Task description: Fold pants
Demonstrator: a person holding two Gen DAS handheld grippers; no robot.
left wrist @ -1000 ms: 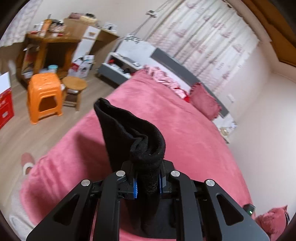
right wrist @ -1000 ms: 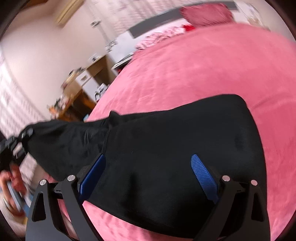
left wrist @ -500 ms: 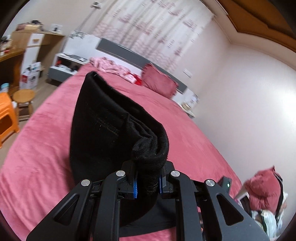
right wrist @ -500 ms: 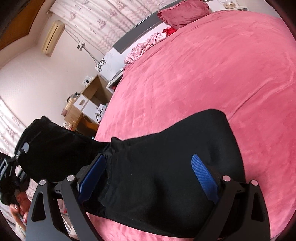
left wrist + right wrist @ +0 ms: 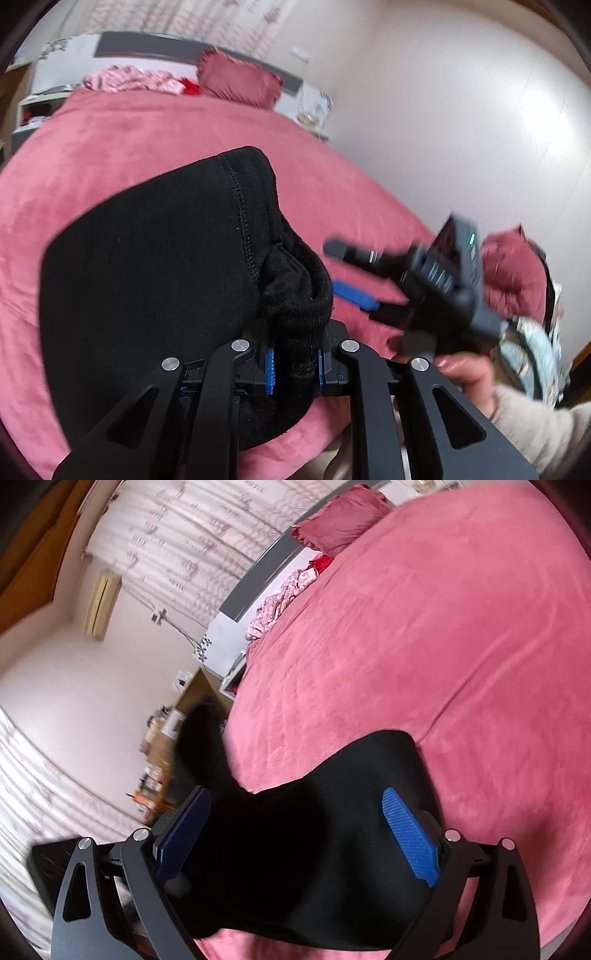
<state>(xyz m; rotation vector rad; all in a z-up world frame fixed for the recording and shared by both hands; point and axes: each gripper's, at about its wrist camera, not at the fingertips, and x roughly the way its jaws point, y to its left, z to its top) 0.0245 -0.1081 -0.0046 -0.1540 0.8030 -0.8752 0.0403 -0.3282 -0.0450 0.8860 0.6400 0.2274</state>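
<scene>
Now the left gripper [image 5: 294, 369], clamped tight on a bunched edge of the black pants [image 5: 155, 280], is swinging that end rightward toward the right gripper [image 5: 295, 834], whose jaws are standing wide w/ nothing pinched, so prob. the fold-over is midway. Pants are draping across the near part of the pink bed [image 5: 424, 635]; pillow [image 5: 240, 79], curtains [image 5: 166, 535] & a cluttered desk [image 5: 162, 753] are sitting far back.

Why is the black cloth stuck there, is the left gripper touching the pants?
Touching. In the left wrist view, the left gripper has its blue pads squeezed on a bunched edge of the black pants, with no gap on either side.
</scene>
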